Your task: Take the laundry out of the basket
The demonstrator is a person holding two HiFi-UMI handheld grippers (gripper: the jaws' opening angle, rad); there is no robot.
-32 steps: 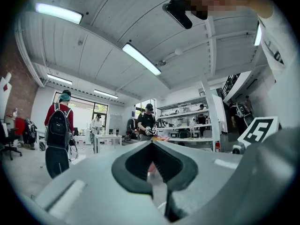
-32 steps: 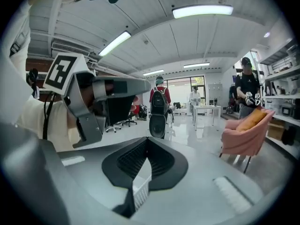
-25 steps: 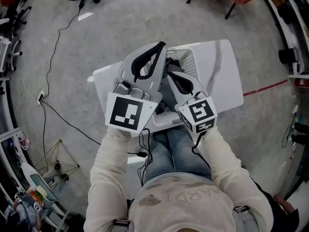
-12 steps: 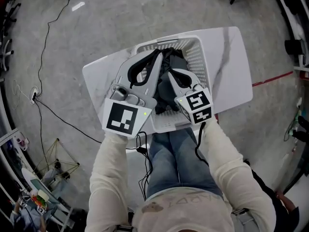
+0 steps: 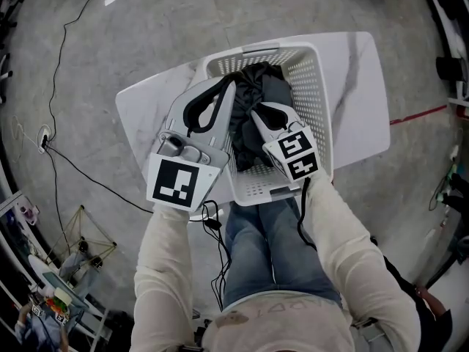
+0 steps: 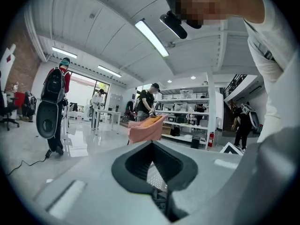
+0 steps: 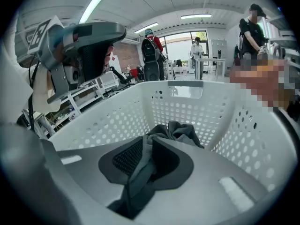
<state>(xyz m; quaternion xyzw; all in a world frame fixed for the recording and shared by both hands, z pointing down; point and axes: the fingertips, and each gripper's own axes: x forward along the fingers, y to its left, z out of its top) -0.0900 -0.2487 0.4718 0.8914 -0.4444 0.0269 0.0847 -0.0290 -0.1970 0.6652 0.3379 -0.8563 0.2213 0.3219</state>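
1. The white table (image 5: 359, 101) carries the basket and shows nothing else on its top.
2. The white perforated basket (image 5: 322, 116) stands on the table in front of the person. Its walls look light, so a hard tug on the load would probably drag it along.
3. The laundry (image 5: 267, 86) is a dark grey, crumpled heap in the far half of the basket. It looks soft, limp and light. It should fold and trail when lifted rather than keep a shape. A raised fold near the top of the heap is the likeliest place to pinch it, and one piece may pull another with it.
4. The right gripper (image 5: 256, 111) reaches into the basket, and its jaws are closed on a strip of the dark cloth that runs between the pads.
5. The left gripper (image 5: 231, 85) hangs over the basket's left side. Its jaw tips are drawn together and nothing is between them.
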